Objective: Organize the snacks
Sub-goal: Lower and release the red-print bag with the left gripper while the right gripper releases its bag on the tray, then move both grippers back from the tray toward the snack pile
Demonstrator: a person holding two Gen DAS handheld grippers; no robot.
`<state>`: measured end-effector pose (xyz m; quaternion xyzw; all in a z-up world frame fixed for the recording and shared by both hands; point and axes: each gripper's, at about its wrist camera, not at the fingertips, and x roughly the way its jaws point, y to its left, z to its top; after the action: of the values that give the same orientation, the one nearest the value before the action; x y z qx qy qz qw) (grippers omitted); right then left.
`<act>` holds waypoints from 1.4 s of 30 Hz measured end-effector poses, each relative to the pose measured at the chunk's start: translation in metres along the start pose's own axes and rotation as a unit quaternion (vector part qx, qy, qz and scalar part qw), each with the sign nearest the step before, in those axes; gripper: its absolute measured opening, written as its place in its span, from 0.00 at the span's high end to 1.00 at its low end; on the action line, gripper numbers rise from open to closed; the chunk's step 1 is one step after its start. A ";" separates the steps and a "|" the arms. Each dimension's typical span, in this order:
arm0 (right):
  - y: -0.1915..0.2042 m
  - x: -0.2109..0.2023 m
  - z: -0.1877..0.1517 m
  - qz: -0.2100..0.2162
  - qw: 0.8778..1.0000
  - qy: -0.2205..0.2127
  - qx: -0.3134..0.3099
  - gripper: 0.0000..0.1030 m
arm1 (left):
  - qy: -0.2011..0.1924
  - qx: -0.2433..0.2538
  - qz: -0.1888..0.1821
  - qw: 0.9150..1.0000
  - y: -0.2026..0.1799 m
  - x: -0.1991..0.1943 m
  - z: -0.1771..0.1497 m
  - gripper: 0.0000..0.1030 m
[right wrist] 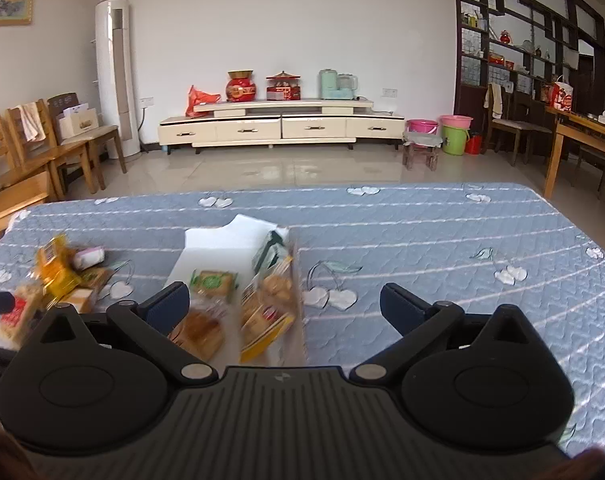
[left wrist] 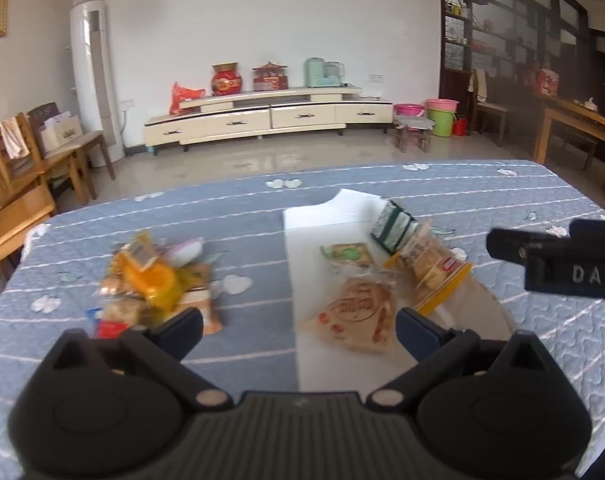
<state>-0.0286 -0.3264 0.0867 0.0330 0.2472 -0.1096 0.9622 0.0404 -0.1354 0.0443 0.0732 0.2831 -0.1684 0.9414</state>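
Note:
A white shallow box (left wrist: 314, 232) lies on the blue quilted table and holds several snacks: a green packet (left wrist: 348, 254), a green-and-white carton (left wrist: 394, 226), a yellow-edged cracker pack (left wrist: 434, 268) and a brown pastry packet (left wrist: 362, 312). A loose pile of yellow and orange snack packets (left wrist: 154, 280) sits to the left of the box. My left gripper (left wrist: 298, 324) is open and holds nothing; it hovers between the pile and the box. My right gripper (right wrist: 286, 300) is open and holds nothing, just above the cracker pack (right wrist: 270, 312) and the box's right wall. The pile (right wrist: 58, 280) shows at far left.
The quilted tablecloth (right wrist: 442, 248) stretches right of the box. Beyond the table's far edge are a tiled floor, a cream TV cabinet (right wrist: 282, 126), wooden chairs (right wrist: 30, 160) on the left and a wooden table (right wrist: 582, 136) on the right.

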 end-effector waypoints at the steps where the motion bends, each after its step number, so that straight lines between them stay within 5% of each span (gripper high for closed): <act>1: 0.000 -0.003 -0.004 0.003 1.000 0.002 0.000 0.00 | -0.001 -0.001 0.005 1.000 0.003 -0.003 -0.002 0.01; 16: 0.030 -0.012 -0.016 0.045 0.999 0.016 -0.024 0.00 | -0.001 -0.041 0.044 0.998 0.048 -0.024 -0.018 0.01; 42: 0.081 -0.003 -0.036 0.104 0.990 0.042 -0.086 0.00 | 0.003 -0.086 0.057 0.995 0.100 -0.038 -0.050 0.01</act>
<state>-0.0297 -0.2429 0.0572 -0.0194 0.2913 0.0143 0.9563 0.0210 -0.0195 0.0279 0.0088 0.2949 -0.0893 0.9513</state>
